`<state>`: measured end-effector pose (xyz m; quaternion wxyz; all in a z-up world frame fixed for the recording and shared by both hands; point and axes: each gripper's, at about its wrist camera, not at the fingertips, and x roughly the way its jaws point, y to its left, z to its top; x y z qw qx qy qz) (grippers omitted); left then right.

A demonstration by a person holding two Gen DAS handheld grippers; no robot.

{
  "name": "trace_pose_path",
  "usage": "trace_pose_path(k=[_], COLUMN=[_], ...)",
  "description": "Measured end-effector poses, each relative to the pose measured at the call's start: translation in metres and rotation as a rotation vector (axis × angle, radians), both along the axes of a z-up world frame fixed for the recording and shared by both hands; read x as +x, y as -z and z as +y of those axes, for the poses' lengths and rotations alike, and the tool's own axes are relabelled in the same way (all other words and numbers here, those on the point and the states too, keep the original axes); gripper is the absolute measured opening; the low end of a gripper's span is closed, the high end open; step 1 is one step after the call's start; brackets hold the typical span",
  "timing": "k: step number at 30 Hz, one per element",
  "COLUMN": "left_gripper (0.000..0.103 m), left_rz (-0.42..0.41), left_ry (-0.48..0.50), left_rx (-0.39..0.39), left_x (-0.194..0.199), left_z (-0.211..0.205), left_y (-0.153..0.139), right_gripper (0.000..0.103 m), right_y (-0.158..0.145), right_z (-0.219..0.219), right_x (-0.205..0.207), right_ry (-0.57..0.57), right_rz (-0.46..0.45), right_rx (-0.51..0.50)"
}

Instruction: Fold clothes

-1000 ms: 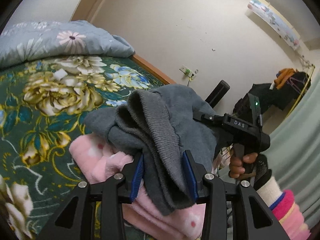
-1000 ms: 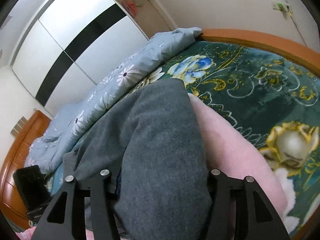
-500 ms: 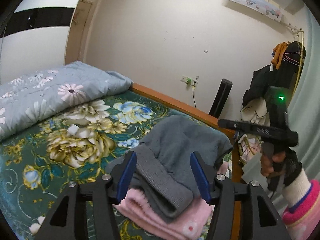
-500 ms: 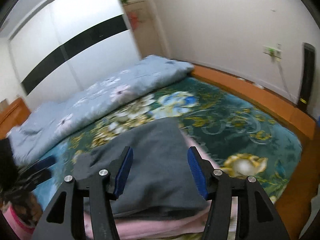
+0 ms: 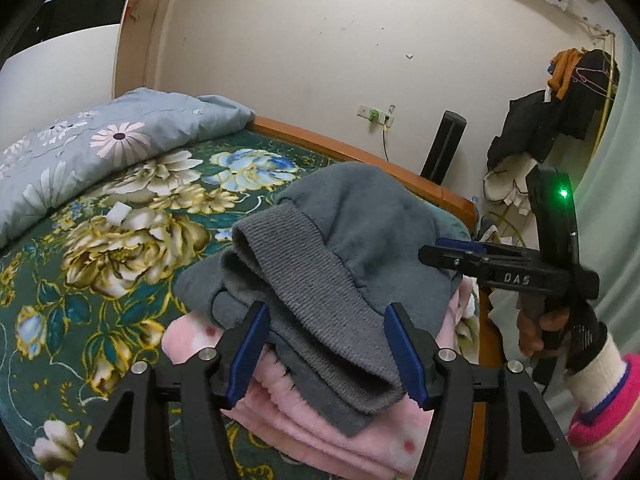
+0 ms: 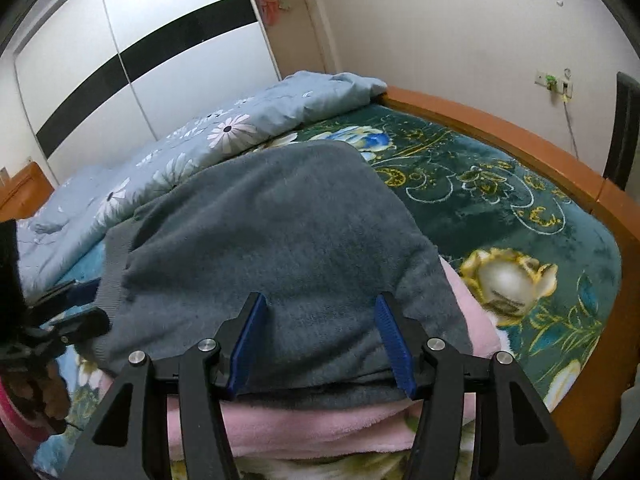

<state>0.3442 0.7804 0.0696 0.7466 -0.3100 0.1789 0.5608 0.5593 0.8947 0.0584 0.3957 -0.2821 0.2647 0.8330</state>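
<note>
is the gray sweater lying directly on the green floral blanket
No, the gray sweater rests on a folded pink garment, which separates it from the green floral blanket.

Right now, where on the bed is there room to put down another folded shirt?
There is bare green flowered blanket between the blue quilt and the pile, apart from a small white scrap. More blanket lies free between the pile and the wooden bed edge. The near corner is crowded: the grey sweater sits on the pink garment, with both grippers, left and right, beside it.
</note>
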Motion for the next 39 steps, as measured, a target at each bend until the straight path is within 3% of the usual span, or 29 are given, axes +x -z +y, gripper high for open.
trace_pose_path(k=[9, 11, 13, 17, 19, 21, 25, 34, 39], left_gripper=[0.065, 0.067, 0.074, 0.088, 0.098, 0.103, 0.103, 0.103, 0.103], left_rz=[-0.077, -0.080, -0.077, -0.076, -0.073, -0.067, -0.046, -0.017, 0.063], left_ry=[-0.042, -0.044, -0.042, -0.037, -0.039, -0.046, -0.068, -0.124, -0.183], left_rx=[0.010, 0.013, 0.013, -0.006, -0.008, 0.001, -0.001, 0.001, 0.039], left_x=[-0.009, -0.006, -0.002, 0.004, 0.005, 0.005, 0.001, -0.008, -0.006], left_z=[-0.038, -0.052, -0.063, -0.086, -0.095, -0.108, -0.130, -0.173, -0.192], left_y=[-0.010, -0.010, -0.008, -0.004, -0.003, -0.003, 0.000, -0.001, -0.016], right_gripper=[0.059, 0.072, 0.078, 0.080, 0.091, 0.091, 0.103, 0.103, 0.103], right_y=[-0.025, -0.025, -0.020, -0.010, -0.008, -0.004, 0.002, -0.007, -0.014], right_z=[-0.051, -0.073, -0.093, -0.127, -0.139, -0.152, -0.171, -0.217, -0.242], right_x=[-0.001, -0.001, -0.004, -0.011, -0.014, -0.018, -0.022, -0.029, -0.024], right_ry=[0.058, 0.070, 0.066, 0.053, 0.058, 0.055, 0.071, 0.155, 0.193], right_rz=[0.017, 0.020, 0.039, 0.072, 0.078, 0.085, 0.067, 0.023, 0.056], right_rx=[0.096, 0.112, 0.113, 0.088, 0.082, 0.073, 0.055, 0.078, 0.060])
